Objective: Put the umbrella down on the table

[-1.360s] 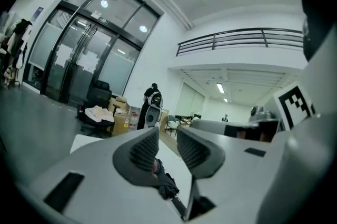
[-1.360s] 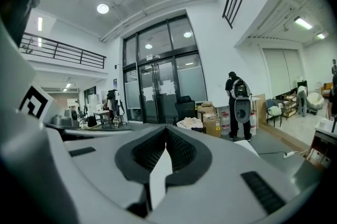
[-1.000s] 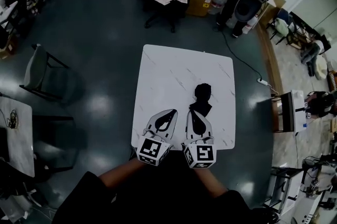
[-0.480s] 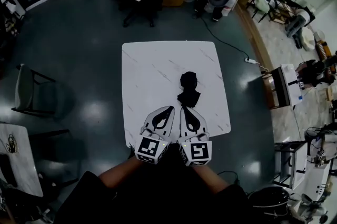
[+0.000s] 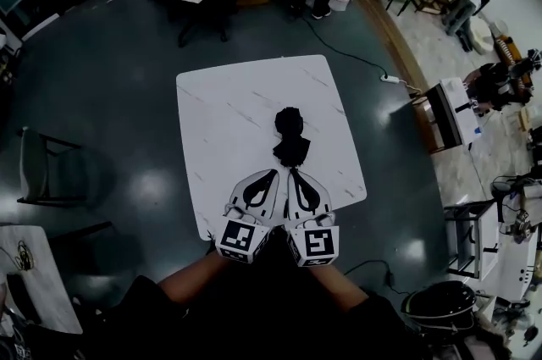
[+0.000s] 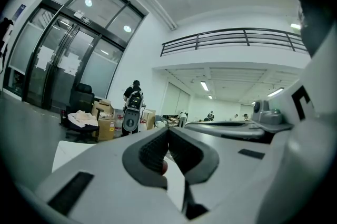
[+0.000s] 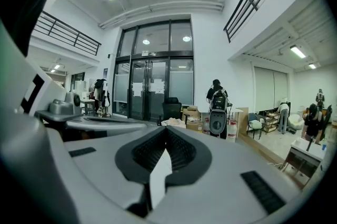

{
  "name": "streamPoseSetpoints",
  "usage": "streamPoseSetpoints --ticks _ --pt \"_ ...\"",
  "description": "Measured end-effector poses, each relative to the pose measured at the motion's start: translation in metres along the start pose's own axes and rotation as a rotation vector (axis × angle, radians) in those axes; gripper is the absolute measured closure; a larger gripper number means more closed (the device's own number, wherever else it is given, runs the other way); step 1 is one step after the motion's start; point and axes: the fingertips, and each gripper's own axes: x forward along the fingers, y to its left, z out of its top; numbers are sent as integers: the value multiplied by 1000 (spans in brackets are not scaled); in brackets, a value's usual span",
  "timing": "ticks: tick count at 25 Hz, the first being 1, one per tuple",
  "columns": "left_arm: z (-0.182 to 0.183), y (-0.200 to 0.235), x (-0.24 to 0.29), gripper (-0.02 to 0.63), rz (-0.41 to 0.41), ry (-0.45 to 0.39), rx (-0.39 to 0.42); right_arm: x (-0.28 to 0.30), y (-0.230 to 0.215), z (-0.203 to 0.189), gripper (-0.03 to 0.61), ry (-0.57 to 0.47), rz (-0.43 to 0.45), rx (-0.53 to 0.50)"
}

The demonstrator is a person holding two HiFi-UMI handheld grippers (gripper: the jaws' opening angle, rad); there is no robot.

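**Umbrella down on the tabletop, both grippers empty**

The umbrella (image 5: 290, 138), black and folded into a short bundle, lies flat on the white tabletop (image 5: 222, 108). It sits a little to the 3 o'clock side of the middle, with its long axis running roughly 12 to 6 o'clock. Nothing else is on the tabletop.

The left gripper (image 5: 273, 174) and right gripper (image 5: 295, 174) sit side by side at the 6 o'clock edge, tips angled in toward each other and pointing at 12 o'clock. The umbrella's near end is just beyond the right gripper's tip. The head view does not show whether they touch or stand just apart.

In the left gripper view the jaws are pressed together, with none of the umbrella between them. In the right gripper view the pads likewise meet at the tip. Only white tabletop shows through the gap below them, and no black fabric.

On this evidence the main step looks done: the umbrella rests on the tabletop under its own weight and neither gripper has hold of it. At most, what seems left is drawing the grippers clear toward 6 o'clock without nudging the umbrella's near end. It lies well in from every edge, so it seems unlikely to slide off
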Motion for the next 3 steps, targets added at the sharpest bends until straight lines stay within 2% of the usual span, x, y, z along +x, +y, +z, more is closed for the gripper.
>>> streamPoseSetpoints --ticks 3 --pt "-1 -2 3 597 -2 3 2 0 -3 1 563 -6 -5 2"
